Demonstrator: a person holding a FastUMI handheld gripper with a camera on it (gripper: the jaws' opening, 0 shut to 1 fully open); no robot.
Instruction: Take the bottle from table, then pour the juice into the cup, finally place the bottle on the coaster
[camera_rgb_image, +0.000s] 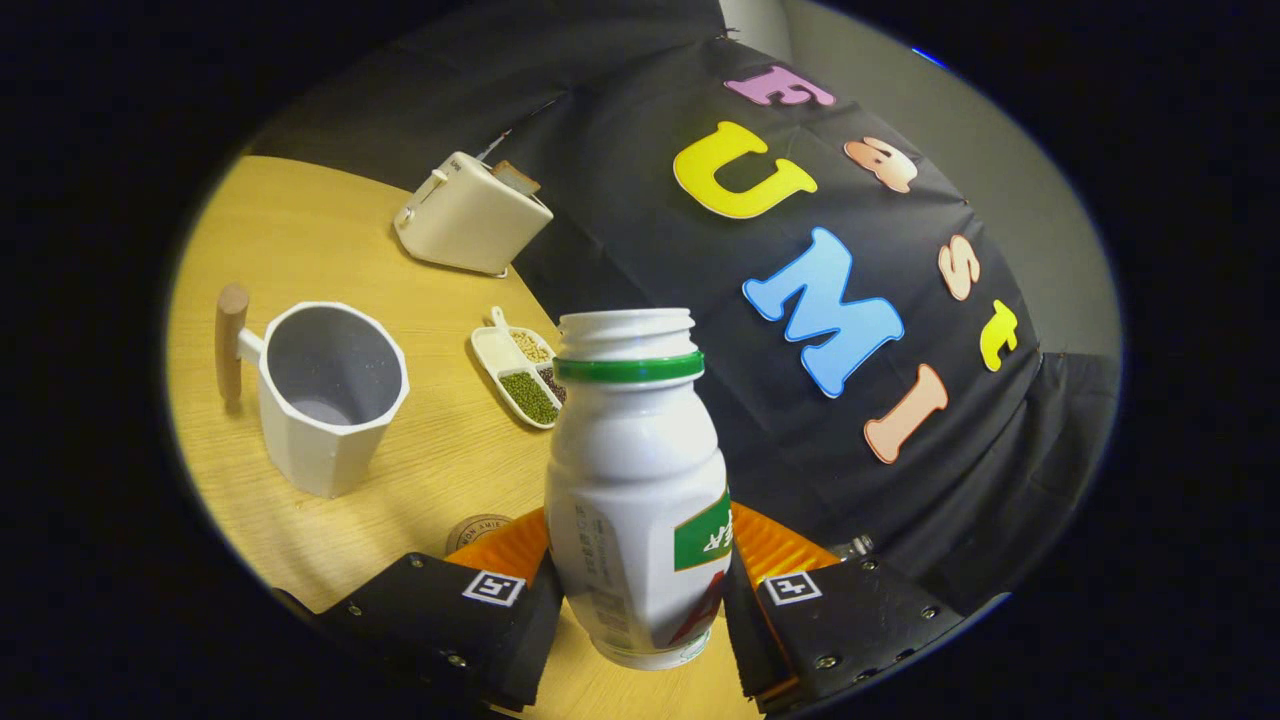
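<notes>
Gripper view: the tongs (640, 600) are clamped on the white bottle (637, 490), one finger pressing each side of its lower body, so it sits right between them. The bottle has a green ring round its neck, no cap on, and its open mouth points up and away from the fingers. The whole scene looks tilted, with the bottle held up off the wooden table (330, 250).

Off to the left beyond the fingers is the white cup (325, 395) with a wooden handle, standing upright and well apart from the bottle. Just behind the left finger a round coaster (472, 530) peeks out on the table.

Further ahead there's a small divided dish (520, 368) holding beans and grains, and past that a cream toaster (470, 215) near the table's far edge.
</notes>
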